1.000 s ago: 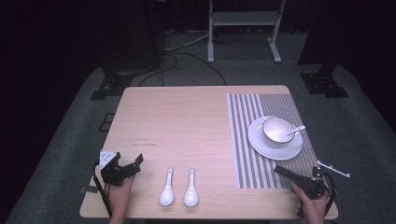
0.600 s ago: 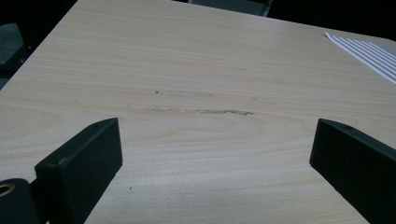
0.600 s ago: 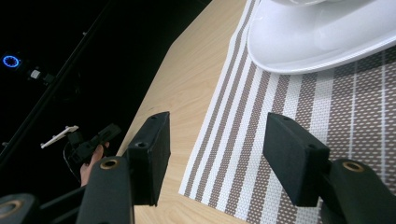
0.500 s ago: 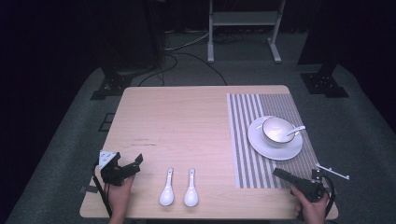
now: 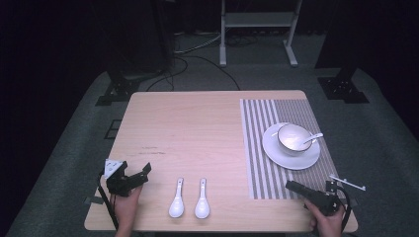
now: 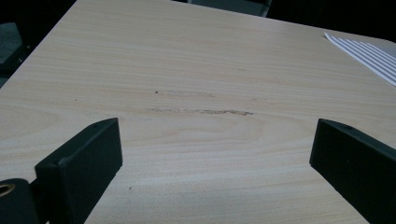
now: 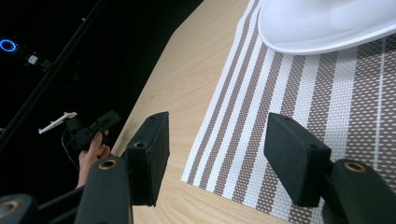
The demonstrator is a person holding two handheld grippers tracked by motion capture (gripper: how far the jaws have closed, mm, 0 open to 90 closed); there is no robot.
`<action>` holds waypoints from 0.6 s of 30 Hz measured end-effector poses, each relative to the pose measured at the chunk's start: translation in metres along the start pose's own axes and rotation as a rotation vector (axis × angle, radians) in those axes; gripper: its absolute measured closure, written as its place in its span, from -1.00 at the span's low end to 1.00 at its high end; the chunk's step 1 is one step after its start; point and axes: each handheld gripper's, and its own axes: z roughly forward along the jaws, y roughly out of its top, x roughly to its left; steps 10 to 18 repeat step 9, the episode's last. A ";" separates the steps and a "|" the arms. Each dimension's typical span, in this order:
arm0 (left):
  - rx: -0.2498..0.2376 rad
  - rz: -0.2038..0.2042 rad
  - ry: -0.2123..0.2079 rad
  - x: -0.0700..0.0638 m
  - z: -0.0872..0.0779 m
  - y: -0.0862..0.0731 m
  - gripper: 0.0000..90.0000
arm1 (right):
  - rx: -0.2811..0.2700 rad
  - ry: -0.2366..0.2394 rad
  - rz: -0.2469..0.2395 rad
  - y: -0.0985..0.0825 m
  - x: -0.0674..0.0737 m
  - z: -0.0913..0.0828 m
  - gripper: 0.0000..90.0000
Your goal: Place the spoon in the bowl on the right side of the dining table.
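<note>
Very little has changed over the last second. In the high view the left gripper (image 5: 132, 179) rests where it did at the bench's (image 5: 197, 128) seven o'clock corner, and the right gripper (image 5: 296, 188) has edged only slightly at five o'clock, its tip just over the near edge of the striped placemat (image 5: 257, 148). Both sets of jaws stand wide with nothing between them: the left gripper view looks across bare wood, and the right gripper view looks over the placemat toward the plate's rim.

The two white spoons (image 5: 189, 200) lie side by side at six o'clock, bowls toward the person, handles pointing to twelve, untouched and between the two grippers. The left gripper is the nearer one. At three o'clock a white bowl (image 5: 291, 138) sits on a white plate (image 5: 291, 155) on the placemat, a third spoon (image 5: 312, 138) leaning in the bowl.

Judging from this, one spoon is already placed and no pick-up of the remaining pair has begun; the hands seem paused between steps.

The bench is pale wood with a faint scuff near its middle. Around it lie grey carpet, dark surroundings, stand feet, loose cables (image 5: 197, 54) and a metal frame (image 5: 257, 24) at twelve o'clock.
</note>
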 end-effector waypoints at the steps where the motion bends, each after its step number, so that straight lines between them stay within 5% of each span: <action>1: 0.001 0.000 0.000 0.000 0.000 0.000 -0.97 | 0.000 -0.002 -0.002 -0.001 0.000 0.000 -0.12; 18: -0.001 0.000 0.000 0.000 0.000 0.000 -0.97 | 0.007 -0.001 -0.006 -0.002 0.000 0.003 -0.13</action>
